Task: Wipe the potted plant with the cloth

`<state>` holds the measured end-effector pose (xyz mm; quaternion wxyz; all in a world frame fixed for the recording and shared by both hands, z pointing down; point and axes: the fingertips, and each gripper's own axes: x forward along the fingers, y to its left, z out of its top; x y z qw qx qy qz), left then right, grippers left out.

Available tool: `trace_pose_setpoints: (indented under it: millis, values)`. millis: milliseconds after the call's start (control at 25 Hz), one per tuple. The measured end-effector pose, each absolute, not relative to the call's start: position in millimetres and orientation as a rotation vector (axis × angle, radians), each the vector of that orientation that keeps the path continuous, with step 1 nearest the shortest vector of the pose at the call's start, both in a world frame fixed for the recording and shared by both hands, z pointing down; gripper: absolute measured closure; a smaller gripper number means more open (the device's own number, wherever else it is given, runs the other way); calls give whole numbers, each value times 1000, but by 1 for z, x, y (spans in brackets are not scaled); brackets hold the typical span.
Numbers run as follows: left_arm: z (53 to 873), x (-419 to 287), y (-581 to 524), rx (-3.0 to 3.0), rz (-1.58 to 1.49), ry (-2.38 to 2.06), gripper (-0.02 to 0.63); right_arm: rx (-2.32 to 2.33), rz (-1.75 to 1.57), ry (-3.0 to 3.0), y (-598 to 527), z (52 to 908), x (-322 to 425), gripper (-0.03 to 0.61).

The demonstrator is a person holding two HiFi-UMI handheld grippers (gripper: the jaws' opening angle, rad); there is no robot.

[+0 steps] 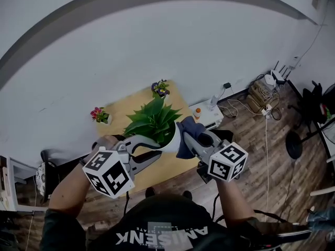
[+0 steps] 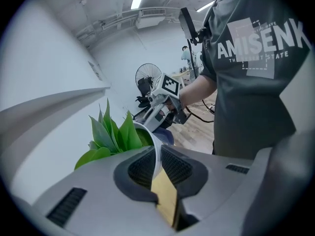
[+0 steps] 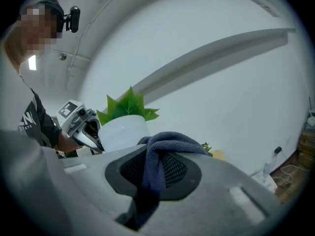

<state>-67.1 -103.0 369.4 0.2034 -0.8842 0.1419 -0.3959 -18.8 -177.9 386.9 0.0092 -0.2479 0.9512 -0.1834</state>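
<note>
A potted plant with broad green leaves [image 1: 152, 120] in a white pot [image 1: 170, 140] is held up above a yellow table [image 1: 123, 109]. My left gripper [image 1: 155, 151] is shut on the pot's thin rim [image 2: 156, 149], which runs between its pads in the left gripper view. My right gripper [image 1: 191, 137] is shut on a dark blue cloth [image 1: 186, 132]. The cloth [image 3: 157, 154] drapes over the jaws and lies against the right side of the pot [image 3: 123, 132]. The two grippers face each other across the pot.
Two small flowering pots [image 1: 99, 114] [image 1: 160, 88] stand on the table near the white wall. On the wooden floor to the right lie a white box [image 1: 207, 115], cables and a power strip [image 1: 264, 109], and a dark stand [image 1: 294, 145].
</note>
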Motion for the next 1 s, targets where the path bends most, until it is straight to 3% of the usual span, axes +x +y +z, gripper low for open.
trace_pose_setpoints:
  millis: [240, 680, 1000]
  values:
    - [373, -59, -99, -2442, -1100, 344, 580, -830, -655, 2982, -181, 415, -1, 532]
    - [367, -57, -89, -2399, -1092, 245, 580, -598, -388, 2921, -189, 304, -17, 534]
    - [353, -54, -88, -2355, -1075, 284, 581, -514, -453, 2929, -187, 306, -24, 534]
